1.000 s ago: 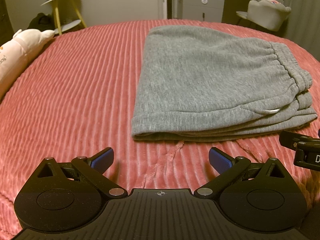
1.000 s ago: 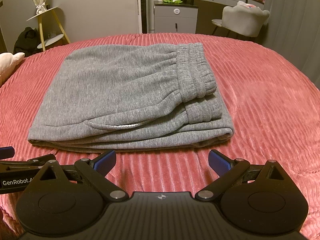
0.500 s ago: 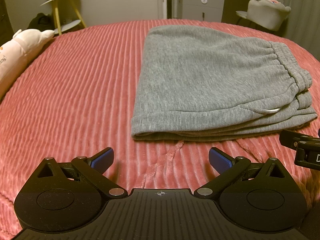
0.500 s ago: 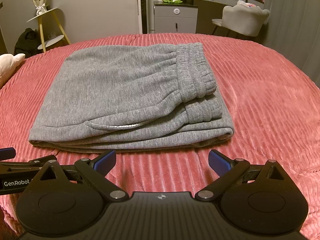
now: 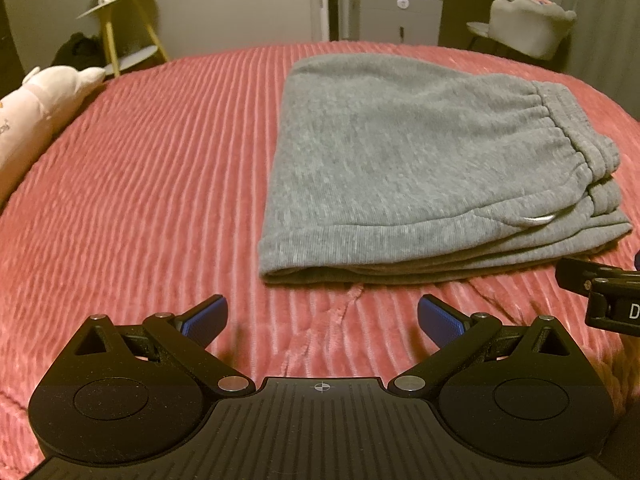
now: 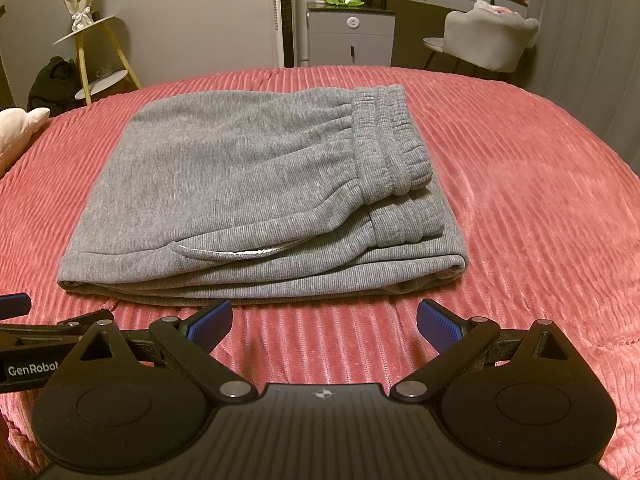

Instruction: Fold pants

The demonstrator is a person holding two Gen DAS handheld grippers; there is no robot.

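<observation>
Pants: grey ribbed-knit sweatpants (image 6: 256, 200), folded into a thick stacked rectangle, lying flat at 12 o'clock of both grippers; elastic waistband (image 6: 390, 144) on top toward 1 o'clock in the right wrist view.
Pocket: white-lined opening (image 6: 236, 254) gaping near the front edge.
Surface: pink ribbed plush bedspread (image 6: 520, 208), puckered just under the front edge.
Left gripper (image 5: 322, 320): released, blue pads spread wide, nothing held, just short of the front left corner.
Right gripper (image 6: 324, 322): released likewise, empty, just short of the front edge.
Stage: judged finished or nearly so; layers roughly aligned.
Doing it well: if tidying, press the gaping pocket flat and square the lower layers peeking out at 3 o'clock, without dragging the stack.
Beyond: pale plush toy (image 5: 36, 108) at 10 o'clock; grey chair (image 6: 488, 40) at 1 o'clock.
</observation>
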